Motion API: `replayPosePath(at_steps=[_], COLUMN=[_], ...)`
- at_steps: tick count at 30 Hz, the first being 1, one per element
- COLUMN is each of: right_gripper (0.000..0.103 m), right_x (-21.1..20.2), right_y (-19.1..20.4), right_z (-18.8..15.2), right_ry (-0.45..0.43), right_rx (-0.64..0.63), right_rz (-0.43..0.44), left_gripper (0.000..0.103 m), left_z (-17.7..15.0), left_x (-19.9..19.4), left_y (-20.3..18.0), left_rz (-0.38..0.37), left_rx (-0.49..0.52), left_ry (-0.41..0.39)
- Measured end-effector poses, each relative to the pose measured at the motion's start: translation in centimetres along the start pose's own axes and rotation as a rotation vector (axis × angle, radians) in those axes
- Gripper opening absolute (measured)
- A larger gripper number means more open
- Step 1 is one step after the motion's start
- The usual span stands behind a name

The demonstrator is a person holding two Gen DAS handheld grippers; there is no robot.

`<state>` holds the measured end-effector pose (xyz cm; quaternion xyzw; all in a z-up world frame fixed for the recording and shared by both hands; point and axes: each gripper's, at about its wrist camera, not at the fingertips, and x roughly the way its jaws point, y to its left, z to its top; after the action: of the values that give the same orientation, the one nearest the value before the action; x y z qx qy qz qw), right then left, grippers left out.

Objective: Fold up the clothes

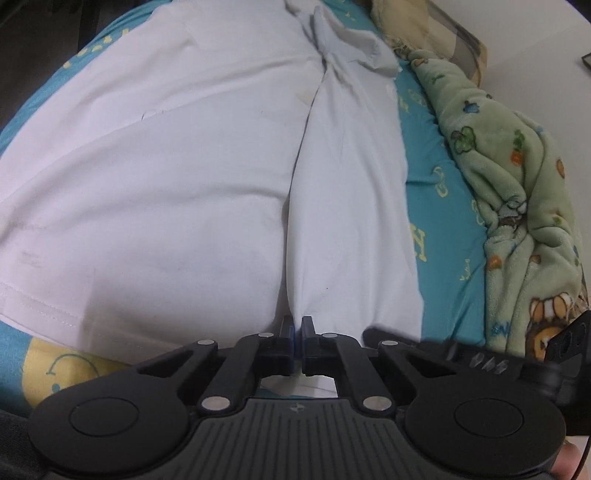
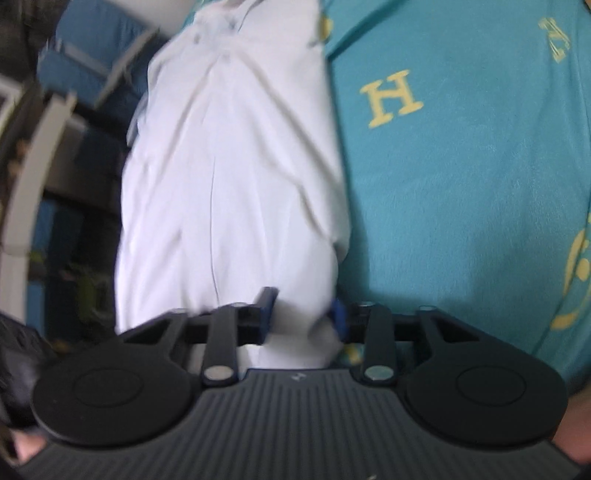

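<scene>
White shirt point(image 1: 166, 177) lies flat on the bed point(image 1: 436, 206), collar at the far end, long axis running straight away from both claws. Left claw point(image 1: 296, 326) is pinched together on the near hem, at the foot of a raised lengthwise fold. Right claw point(image 2: 301, 314) stands apart, bunched hem cloth between its fingers, not clamped. Green blanket point(image 1: 517, 177) lies heaped to the right. The left claw looks the better placed to carry the fold over.

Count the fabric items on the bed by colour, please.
White: 1, the shirt
Teal: 1, the bedsheet with yellow letters
Green: 1, the printed fleece blanket
Beige: 1, the pillow
Total: 4
</scene>
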<state>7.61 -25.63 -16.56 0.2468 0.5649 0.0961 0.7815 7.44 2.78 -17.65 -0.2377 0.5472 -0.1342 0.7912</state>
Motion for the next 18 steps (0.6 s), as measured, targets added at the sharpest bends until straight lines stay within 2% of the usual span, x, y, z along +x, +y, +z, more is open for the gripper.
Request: replayPosePath(at_steps=[3, 7, 10, 11, 12, 13, 14, 15, 18], right_gripper=[0.014, 0.013, 0.017, 0.026, 0.043, 0.054, 0.074, 0.08, 0.079], right_x=[-1.2, -2.4, -3.3, -3.7, -4.0, -4.3, -4.7, -5.1, -6.2], right_y=[1.7, 2.0, 1.9, 1.9, 1.9, 1.9, 1.9, 1.9, 2.1], right_z=[-1.1, -2.3, -2.0, -1.9, -1.7, -1.5, -1.3, -1.0, 0.2], right_ry=[-0.001, -0.025, -0.072, -0.091, -0.109, -0.128, -0.15, -0.179, -0.264], right_rx=[-0.076, -0.089, -0.059, -0.047, -0.034, -0.021, -0.011, -0.004, -0.014], right_rz=[-0.042, -0.074, -0.067, -0.062, -0.057, -0.052, -0.047, -0.044, -0.034], left_gripper=[0.003, 0.003, 0.013, 0.026, 0.046, 0.055, 0.066, 0.072, 0.083], left_z=[-0.6, -2.1, -2.5, -2.6, -2.4, -2.1, -1.7, -1.2, 0.8], left_x=[-1.9, -3.1, -4.2, -4.6, -5.1, -5.5, -6.0, -6.4, -6.7], left_y=[-0.9, -2.1, -2.9, -3.1, -3.4, -3.8, -4.1, -4.5, -5.2], left_rz=[0.004, 0.053, 0.062, 0.064, 0.07, 0.078, 0.086, 0.094, 0.116], left_rx=[0.045, 0.137, 0.195, 0.213, 0.23, 0.244, 0.259, 0.274, 0.321], left_ry=[-0.034, -0.043, -0.072, -0.083, -0.099, -0.118, -0.136, -0.155, -0.207])
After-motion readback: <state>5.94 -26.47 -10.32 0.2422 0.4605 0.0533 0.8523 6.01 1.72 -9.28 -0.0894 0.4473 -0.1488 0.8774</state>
